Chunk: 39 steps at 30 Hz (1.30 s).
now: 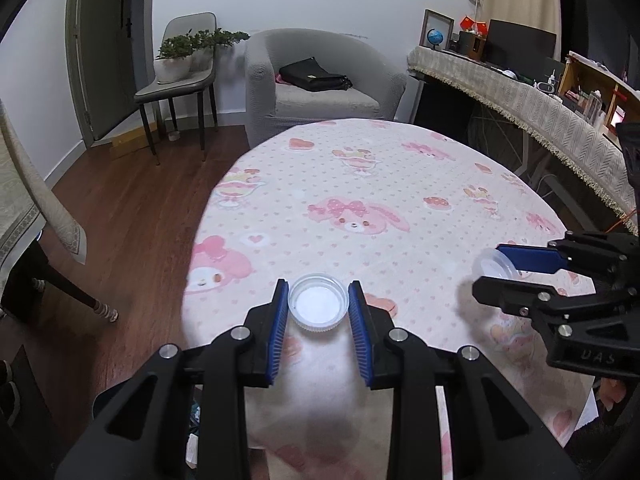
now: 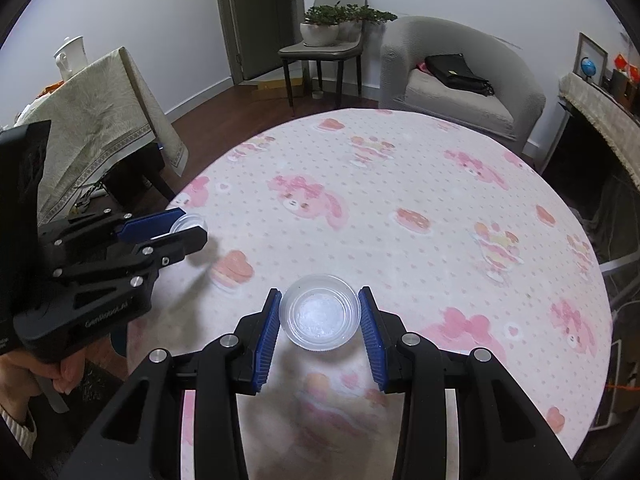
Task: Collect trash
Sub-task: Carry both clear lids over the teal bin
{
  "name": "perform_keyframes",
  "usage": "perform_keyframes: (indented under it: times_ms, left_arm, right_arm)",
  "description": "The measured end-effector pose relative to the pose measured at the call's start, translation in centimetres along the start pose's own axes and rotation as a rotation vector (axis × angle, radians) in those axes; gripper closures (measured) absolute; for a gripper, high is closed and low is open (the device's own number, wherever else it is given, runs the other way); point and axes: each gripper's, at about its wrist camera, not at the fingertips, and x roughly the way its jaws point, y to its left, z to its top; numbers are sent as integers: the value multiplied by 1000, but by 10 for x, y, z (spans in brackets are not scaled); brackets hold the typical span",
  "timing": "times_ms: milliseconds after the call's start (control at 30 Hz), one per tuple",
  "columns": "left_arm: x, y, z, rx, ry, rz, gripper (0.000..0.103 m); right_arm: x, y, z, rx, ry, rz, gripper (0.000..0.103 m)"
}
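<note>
The left gripper (image 1: 318, 306) is seen with its blue pads (image 1: 280, 332) pressed against both sides of a white plastic lid (image 1: 318, 305), which is held with its open side toward the camera. In the right wrist view the same gripper (image 2: 188, 226) appears near the table's left edge with the lid (image 2: 191, 222) clamped at its tips.

The right gripper (image 2: 319, 312) is closed on a clear plastic cup (image 2: 319, 311), the pads bearing on opposite sides of its rim; a whitish residue is noted at the bottom. In the left wrist view this gripper (image 1: 494, 270) is seen toward the table's right edge, the cup (image 1: 490, 266) between its fingers.

Both items are held above the table (image 1: 360, 184), which is covered with a pink cartoon-print cloth. A hand (image 2: 48, 372) is visible on the left gripper's handle. Whether either item touches the cloth cannot be determined.
</note>
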Motion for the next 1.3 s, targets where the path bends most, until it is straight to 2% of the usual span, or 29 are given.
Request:
perform_keyframes:
  times_ms: [500,667,900,1100,1300]
  left_arm:
    - [-46,61,-16,-56,-36,74,71]
    - [-56,92,-30,-90,-33,109,71]
    - [-57,141,-61,-169,22,164,71]
    - [-46,186,-97,-277,130,196,71]
    - [-33,210,-126,-338,232,210,70]
  right_arm:
    - [22,75,29,-71,-15,86,63]
    - [27,103,37,-100,-20,115,63]
    - [44,141,48,-138,-12,160,63]
    - [66,173,50,-169,18,192,63]
    - [84,204,53,-200,44,221,63]
